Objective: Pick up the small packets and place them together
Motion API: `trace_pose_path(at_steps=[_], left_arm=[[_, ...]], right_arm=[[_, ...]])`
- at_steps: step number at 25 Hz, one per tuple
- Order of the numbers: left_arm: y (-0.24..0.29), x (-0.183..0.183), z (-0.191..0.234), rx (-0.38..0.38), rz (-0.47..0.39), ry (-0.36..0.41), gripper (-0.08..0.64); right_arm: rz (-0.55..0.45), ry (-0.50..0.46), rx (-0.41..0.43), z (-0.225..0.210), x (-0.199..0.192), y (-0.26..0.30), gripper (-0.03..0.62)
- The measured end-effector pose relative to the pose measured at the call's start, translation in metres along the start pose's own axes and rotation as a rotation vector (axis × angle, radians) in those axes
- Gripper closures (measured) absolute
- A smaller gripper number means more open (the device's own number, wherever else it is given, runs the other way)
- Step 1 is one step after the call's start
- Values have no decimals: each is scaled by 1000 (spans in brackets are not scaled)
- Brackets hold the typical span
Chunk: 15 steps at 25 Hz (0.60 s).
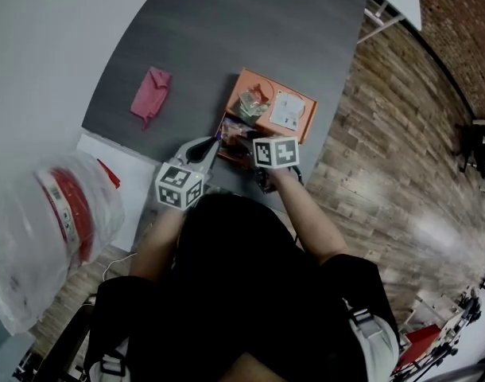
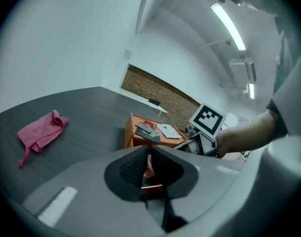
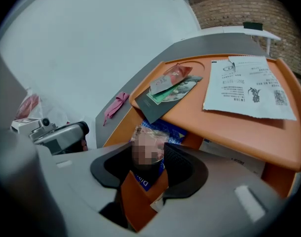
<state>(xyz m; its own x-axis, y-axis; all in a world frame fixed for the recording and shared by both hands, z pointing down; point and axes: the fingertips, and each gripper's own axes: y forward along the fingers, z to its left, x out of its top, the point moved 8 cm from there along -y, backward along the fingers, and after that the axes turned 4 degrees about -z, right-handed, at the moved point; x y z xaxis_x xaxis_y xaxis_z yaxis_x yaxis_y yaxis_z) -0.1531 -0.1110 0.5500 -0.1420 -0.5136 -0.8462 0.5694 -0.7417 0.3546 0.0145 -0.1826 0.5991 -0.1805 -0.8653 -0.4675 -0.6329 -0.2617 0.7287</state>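
Note:
An orange tray [image 1: 309, 119] on legs stands on the grey table [image 1: 226, 30]. On top of it lie a few small packets [image 1: 253, 102] beside a printed sheet [image 1: 288, 110]. More packets [image 1: 234, 143] lie under its front edge. My right gripper [image 3: 149, 162] is open there, and a blue and orange packet [image 3: 143, 180] stands loosely between its pads. My left gripper [image 2: 149, 163] points at the same spot from the left, shut to a thin slit. Only a red sliver of a packet beyond shows through the slit, and nothing sticks out past the tips.
A crumpled pink cloth [image 1: 150, 94] lies on the table left of the tray. A clear plastic bag [image 1: 52, 229] with red contents sits near my left side on a white surface. Wooden floor [image 1: 401, 157] lies past the table's right edge.

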Motion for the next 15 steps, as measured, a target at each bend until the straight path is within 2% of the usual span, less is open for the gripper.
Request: trace_pose_path(at_steps=[8, 15], left_arm=[[1, -8, 15, 34, 42, -19, 537], [4, -11, 18, 23, 68, -28, 537]], right_arm=[[11, 58, -14, -5, -9, 4, 393], [-9, 212, 71, -14, -10, 2, 397]])
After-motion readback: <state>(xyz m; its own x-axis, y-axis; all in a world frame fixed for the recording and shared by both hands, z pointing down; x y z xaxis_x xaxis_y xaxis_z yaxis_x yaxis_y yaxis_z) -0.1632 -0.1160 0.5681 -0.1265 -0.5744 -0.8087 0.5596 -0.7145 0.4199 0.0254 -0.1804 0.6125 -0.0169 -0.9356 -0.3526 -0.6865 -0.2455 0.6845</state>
